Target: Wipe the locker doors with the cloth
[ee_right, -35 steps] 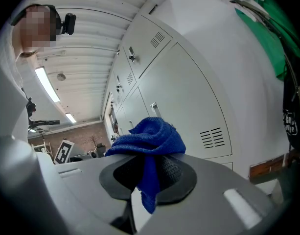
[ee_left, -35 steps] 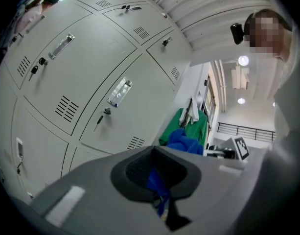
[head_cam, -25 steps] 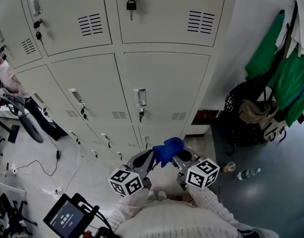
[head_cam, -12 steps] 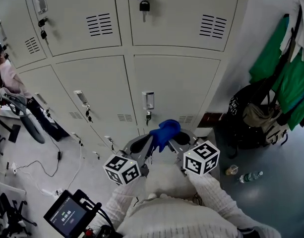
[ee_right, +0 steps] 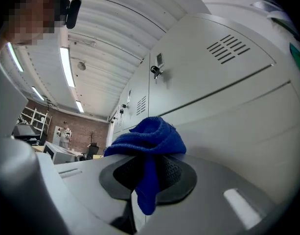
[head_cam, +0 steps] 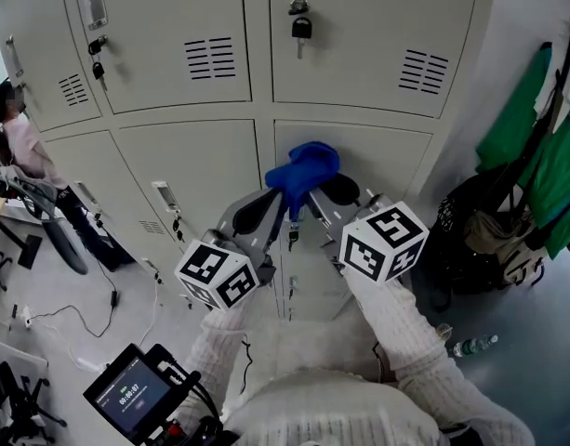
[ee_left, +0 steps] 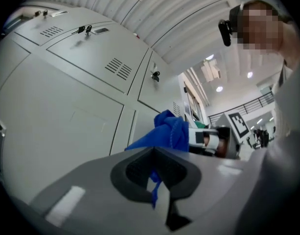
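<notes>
Cream locker doors fill the wall ahead, with vents and a padlock on the upper door. A blue cloth is bunched up in front of the middle-row door, just under the seam with the upper row. My left gripper and right gripper meet under it, both shut on the cloth. In the left gripper view a thin blue strand is pinched between the jaws and the cloth's bulk bulges beyond. In the right gripper view the cloth drapes over the closed jaws. Contact with the door cannot be told.
Green clothes and bags hang at the right by the wall. A water bottle lies on the floor. A person stands at the far left near a chair and floor cables. A small screen device sits at bottom left.
Both grippers have risen together with the blue cloth, from the bottom row of lockers up to the top of the middle-row door. The head view has tilted upward.
</notes>
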A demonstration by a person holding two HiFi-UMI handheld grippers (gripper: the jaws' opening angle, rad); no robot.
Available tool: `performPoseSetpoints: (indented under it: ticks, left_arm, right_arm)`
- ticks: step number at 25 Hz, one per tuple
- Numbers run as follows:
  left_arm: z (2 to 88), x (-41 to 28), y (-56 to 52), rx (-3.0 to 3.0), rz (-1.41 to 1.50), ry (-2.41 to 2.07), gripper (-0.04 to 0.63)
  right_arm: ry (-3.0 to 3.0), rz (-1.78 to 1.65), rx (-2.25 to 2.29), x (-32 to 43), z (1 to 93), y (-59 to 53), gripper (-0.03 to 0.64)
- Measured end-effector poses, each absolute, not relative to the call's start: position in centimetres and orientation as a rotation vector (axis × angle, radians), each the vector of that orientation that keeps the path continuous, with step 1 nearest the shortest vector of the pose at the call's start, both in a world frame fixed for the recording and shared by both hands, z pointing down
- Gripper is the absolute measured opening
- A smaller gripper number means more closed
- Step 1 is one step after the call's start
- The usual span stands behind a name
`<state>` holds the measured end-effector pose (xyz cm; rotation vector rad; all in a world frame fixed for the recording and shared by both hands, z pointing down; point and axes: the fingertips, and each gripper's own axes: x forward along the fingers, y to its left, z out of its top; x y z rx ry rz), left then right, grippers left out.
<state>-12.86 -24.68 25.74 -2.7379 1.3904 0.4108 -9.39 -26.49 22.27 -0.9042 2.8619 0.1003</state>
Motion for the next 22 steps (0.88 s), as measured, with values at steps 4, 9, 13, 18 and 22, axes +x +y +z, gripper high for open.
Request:
performPoseSetpoints:
  ticks: [4, 9, 13, 18, 22]
  left_arm:
    - [23.1, -13.8, -25.9, -2.679, 0.418, 1.386, 0.008]
    - [22.1, -15.3, -27.0, -2.615, 0.357, 1.458, 0.006]
    - [22.2, -15.5, -27.4, -2.637, 0.333, 1.442, 0.006]
    - [22.5, -15.5, -27.5, -2.653, 0.326, 1.429, 0.008]
    - [24.0, -15.5, -27.3, -2.691, 0.337, 1.448, 0.006]
  right_arm:
    - [2.849, 0.182, -0.95, -10.9, 19.8, -27.8, 0.052]
    - [2.842, 0.174, -1.013, -11.5, 19.3, -29.6, 0.052]
    - [2.844, 0.173, -0.984, -11.6, 19.2, -29.6, 0.051]
    - [2.825, 0.193, -0.991, -11.6, 19.1, -29.6, 0.051]
    - [2.819, 0.215, -1.02, -11.6, 19.6, -29.6, 0.051]
